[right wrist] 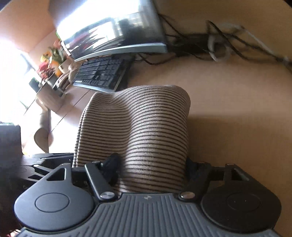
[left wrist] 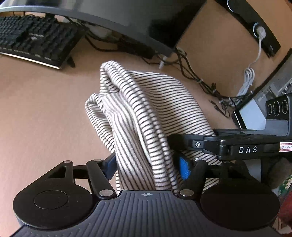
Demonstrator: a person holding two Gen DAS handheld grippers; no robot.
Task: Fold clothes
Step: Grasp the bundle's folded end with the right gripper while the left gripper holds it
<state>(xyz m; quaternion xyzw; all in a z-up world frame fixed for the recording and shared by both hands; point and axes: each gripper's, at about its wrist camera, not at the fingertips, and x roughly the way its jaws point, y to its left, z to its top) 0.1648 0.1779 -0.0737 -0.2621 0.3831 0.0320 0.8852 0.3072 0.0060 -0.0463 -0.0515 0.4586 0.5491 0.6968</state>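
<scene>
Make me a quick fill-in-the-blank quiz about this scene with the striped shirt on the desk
1. The shirt between the left gripper's fingers has a pattern of ____.
2. The pad on the left gripper's finger is coloured ____.
3. Behind the shirt, under the monitor, lies a black ____.
4. The cable plugged in at the upper right of the left view is ____.

Missing words: stripes; blue; keyboard; white

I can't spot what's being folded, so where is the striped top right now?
The striped top is bunched between both tongs above the tan desk, in front of the keyboard and monitor in both wrist views.
</scene>
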